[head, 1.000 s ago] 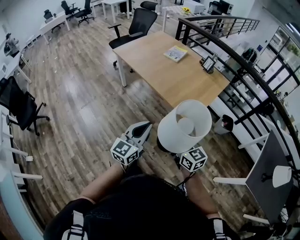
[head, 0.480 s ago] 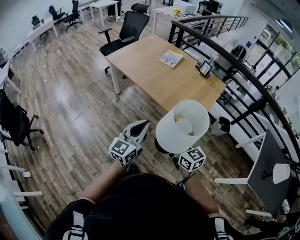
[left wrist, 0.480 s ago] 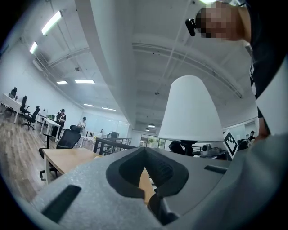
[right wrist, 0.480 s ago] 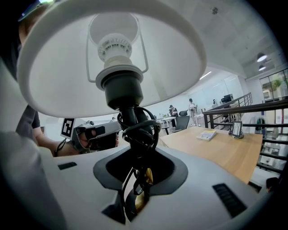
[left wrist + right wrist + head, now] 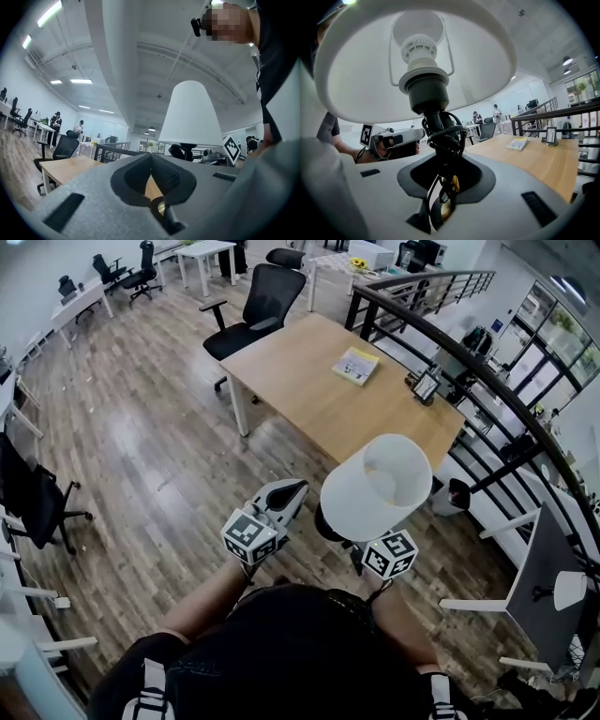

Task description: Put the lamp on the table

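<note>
The lamp has a white shade (image 5: pixel 375 488) and a black stem wound with black cord (image 5: pixel 440 136). My right gripper (image 5: pixel 443 161) is shut on that stem and holds the lamp upright over the wooden floor; the shade hides its jaws in the head view, where only its marker cube (image 5: pixel 389 554) shows. My left gripper (image 5: pixel 284 495) is beside the lamp on the left, shut and holding nothing. The wooden table (image 5: pixel 309 395) stands ahead, a short way beyond the lamp. In the left gripper view the shade (image 5: pixel 191 115) rises to the right of the shut jaws.
A booklet (image 5: pixel 356 365) and a small framed stand (image 5: pixel 427 385) lie on the table's far side. A black office chair (image 5: pixel 253 301) stands behind the table. A curved black railing (image 5: pixel 487 381) runs along the right. More chairs and white desks line the left wall.
The view has swung a little, and the table now sits slightly further right. The lamp stays in my right gripper. Both grippers keep their places relative to each other.
</note>
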Demonstrator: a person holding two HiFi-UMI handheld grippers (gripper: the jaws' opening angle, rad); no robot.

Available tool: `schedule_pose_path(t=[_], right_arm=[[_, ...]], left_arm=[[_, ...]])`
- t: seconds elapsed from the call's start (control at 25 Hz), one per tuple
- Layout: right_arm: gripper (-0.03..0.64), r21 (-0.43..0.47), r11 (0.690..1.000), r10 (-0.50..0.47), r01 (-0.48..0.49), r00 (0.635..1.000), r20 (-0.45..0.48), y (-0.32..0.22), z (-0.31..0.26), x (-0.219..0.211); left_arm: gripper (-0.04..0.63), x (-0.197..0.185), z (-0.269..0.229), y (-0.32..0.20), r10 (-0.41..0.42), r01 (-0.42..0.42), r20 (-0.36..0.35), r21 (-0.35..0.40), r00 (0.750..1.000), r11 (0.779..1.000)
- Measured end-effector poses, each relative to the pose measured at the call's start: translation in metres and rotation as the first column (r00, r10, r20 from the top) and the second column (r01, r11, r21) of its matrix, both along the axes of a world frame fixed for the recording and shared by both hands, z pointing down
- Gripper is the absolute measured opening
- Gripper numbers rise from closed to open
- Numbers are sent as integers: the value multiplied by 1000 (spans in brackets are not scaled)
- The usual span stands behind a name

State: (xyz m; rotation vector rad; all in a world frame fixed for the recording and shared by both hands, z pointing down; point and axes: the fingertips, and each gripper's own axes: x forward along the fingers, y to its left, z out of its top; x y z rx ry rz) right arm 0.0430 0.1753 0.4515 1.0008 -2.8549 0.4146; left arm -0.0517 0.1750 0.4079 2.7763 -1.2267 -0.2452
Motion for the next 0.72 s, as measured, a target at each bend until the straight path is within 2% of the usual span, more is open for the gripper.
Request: schedule_pose_path(t=[0.36, 0.72], right_arm=[[98, -36, 999, -24, 24, 1000, -7, -30, 16, -35], [98, -52, 996, -78, 78, 997, 16, -62, 20, -52]], left_arm=[[9, -33, 16, -20, 4, -3, 8, -13, 1000, 1000], [9, -52, 22, -39, -56, 56, 17, -34, 998, 998]])
